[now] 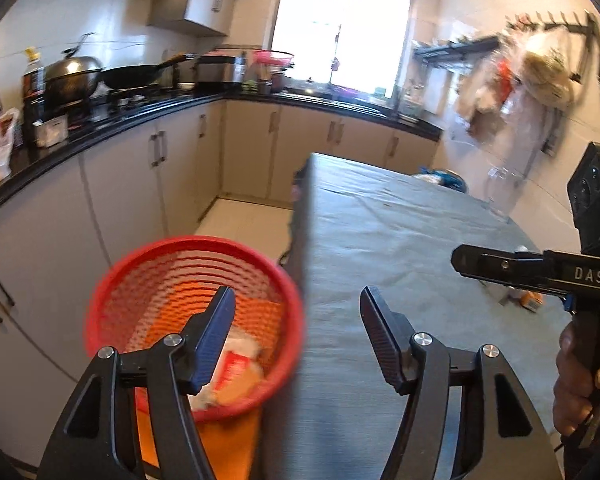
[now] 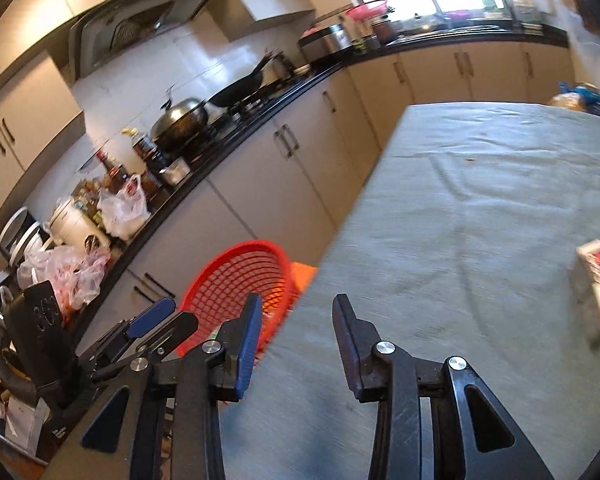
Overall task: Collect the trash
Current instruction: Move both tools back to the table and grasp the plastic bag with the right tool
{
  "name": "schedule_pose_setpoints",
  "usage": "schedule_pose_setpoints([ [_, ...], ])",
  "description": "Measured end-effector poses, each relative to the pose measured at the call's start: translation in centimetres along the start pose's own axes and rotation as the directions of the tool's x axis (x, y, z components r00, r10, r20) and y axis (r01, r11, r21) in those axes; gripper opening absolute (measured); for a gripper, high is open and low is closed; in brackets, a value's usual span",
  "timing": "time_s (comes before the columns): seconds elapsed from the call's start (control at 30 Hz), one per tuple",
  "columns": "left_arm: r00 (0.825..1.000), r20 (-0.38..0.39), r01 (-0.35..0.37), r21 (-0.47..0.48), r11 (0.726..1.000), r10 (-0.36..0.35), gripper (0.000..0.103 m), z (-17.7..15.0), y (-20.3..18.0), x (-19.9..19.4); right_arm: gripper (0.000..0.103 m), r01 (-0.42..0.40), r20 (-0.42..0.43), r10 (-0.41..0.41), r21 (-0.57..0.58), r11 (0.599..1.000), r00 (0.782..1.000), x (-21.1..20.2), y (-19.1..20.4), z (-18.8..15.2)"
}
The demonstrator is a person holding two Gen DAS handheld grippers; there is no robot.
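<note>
A red mesh basket stands on the floor against the left edge of the grey-clothed table; crumpled wrappers lie inside it. My left gripper hangs open and empty over the basket's right rim and the table edge. In the right wrist view my right gripper is open and empty above the table near the basket, with the left gripper at its lower left. A small printed carton lies on the table at the right. A small orange item lies under the right gripper.
A black counter with a wok, pots, bottles and plastic bags runs along the left wall over pale cabinets. Bags hang on the right wall. A blue bag sits beyond the table's far end. A person's hand holds the right gripper.
</note>
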State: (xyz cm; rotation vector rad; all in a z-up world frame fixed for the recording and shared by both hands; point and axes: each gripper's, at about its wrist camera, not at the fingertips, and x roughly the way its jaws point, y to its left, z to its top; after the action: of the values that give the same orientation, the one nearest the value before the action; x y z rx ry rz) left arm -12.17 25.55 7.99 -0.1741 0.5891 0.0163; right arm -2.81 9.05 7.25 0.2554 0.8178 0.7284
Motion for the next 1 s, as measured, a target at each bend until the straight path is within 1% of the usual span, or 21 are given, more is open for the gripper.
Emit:
schedule_pose_setpoints([
  [0.2,0.996,-0.045,0.079,0.031,0.996,-0.078,0.064,-1.3,-6.1,1.7,0.041,0.047,0.049,-0.05,0.052,0.998,0.998,-4.8,-4.7,-1.5],
  [0.27,0.992,-0.074,0.105,0.051,0.993,-0.101,0.064,-1.8,-8.4,2.5,0.045,0.061,0.068,-0.066,0.069,0.996,0.996,-6.3,-6.1,-2.0],
  [0.4,0.986,-0.113,0.137,0.098,0.986,-0.125,0.064,-2.4,-12.2,3.6,0.047,0.094,0.109,-0.106,0.11,0.99,0.988,-9.8,-9.3,-3.1],
  [0.53,0.979,-0.144,0.164,0.132,0.978,-0.145,0.065,-2.8,-15.4,4.4,0.047,0.121,0.154,-0.15,0.186,0.975,0.977,-13.3,-13.1,-3.7],
  [0.67,0.972,-0.178,0.182,0.149,0.972,-0.154,0.065,-3.2,-17.5,5.2,0.047,0.167,0.195,-0.227,0.284,0.944,0.954,-16.5,-17.3,-3.6],
  [0.7,0.97,-0.183,0.188,0.154,0.97,-0.159,0.065,-3.2,-17.8,5.4,0.047,0.191,0.194,-0.259,0.309,0.932,0.946,-17.0,-18.4,-3.4],
  [0.83,0.965,-0.206,0.198,0.168,0.966,-0.162,0.065,-3.5,-18.6,6.0,0.049,0.25,0.167,-0.328,0.368,0.896,0.93,-17.6,-21.8,-2.7],
  [0.87,0.964,-0.212,0.2,0.172,0.965,-0.162,0.065,-3.6,-18.8,6.1,0.049,0.262,0.152,-0.338,0.376,0.889,0.929,-17.3,-22.3,-2.5],
  [0.93,0.962,-0.218,0.203,0.177,0.963,-0.163,0.065,-3.8,-18.9,6.3,0.049,0.259,0.13,-0.333,0.398,0.88,0.934,-16.6,-23.7,-2.0],
  [1.0,0.961,-0.226,0.205,0.18,0.962,-0.163,0.065,-3.9,-19.0,6.6,0.049,0.275,0.102,-0.339,0.396,0.876,0.935,-15.6,-24.3,-1.3],
])
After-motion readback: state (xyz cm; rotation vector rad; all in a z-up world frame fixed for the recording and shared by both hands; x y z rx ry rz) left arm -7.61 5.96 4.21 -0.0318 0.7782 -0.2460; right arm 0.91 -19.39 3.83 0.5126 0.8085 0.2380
